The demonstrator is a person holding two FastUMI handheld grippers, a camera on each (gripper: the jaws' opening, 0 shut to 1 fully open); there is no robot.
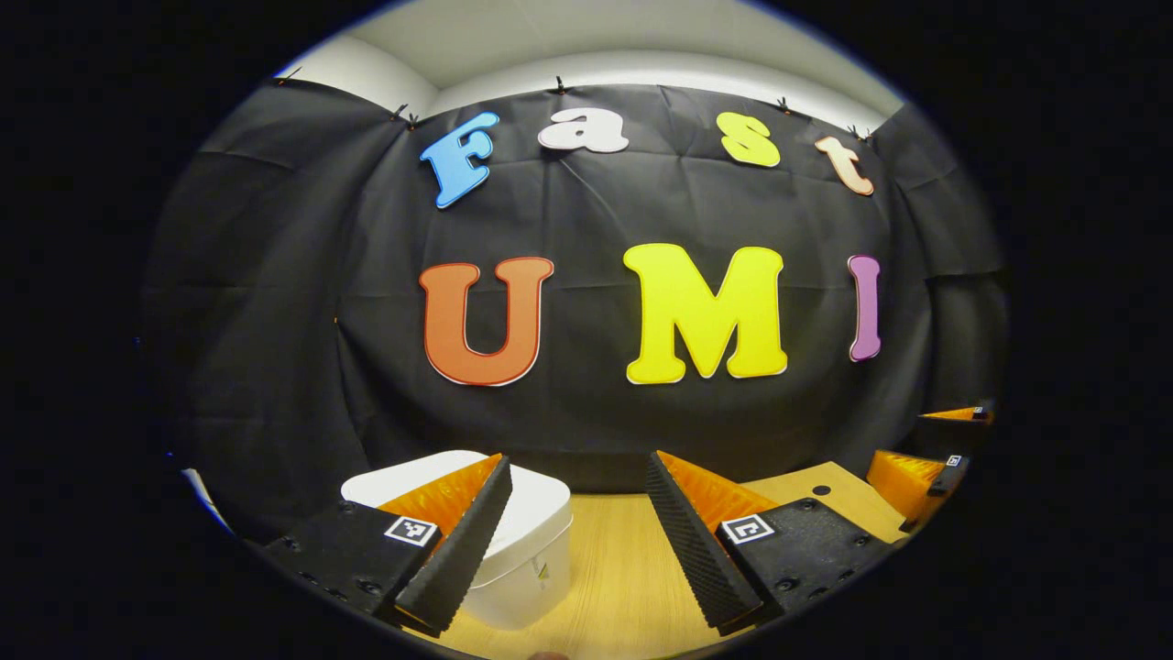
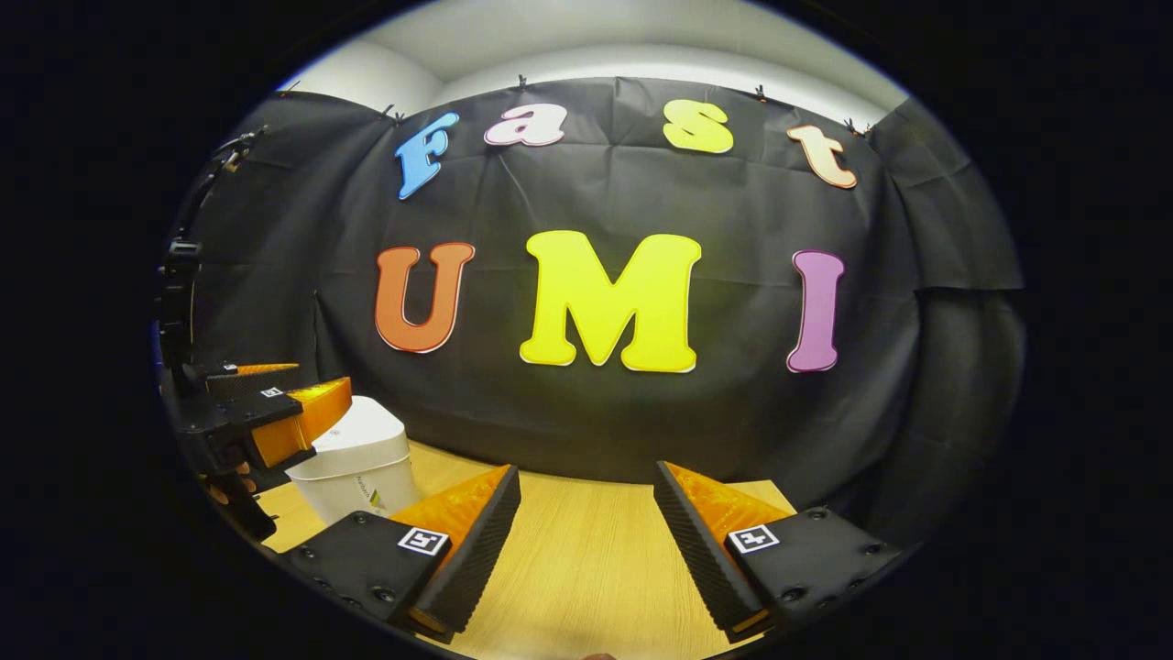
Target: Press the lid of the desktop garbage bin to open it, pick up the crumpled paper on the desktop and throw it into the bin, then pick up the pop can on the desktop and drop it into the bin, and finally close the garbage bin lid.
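Black cloth wall [image 1: 586,385] behind, creased, hung from clips. Wooden desktop [image 2: 586,559], pale grain, smooth. White garbage bin [image 1: 536,541], rounded plastic, lid down, standing at the left of the desktop near the wall; partly masked by the left gripper's finger in the left gripper view. Left gripper [image 1: 577,532] released, ribbed pads spread, nothing between, above the desktop just beside the bin. Right gripper [image 2: 586,541] likewise spread wide, empty, well apart from the bin [image 2: 353,463].

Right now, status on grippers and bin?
Left gripper open, empty. Right gripper open, empty. Garbage bin lid shut, on the wooden desktop. Nothing between grippers and bin.
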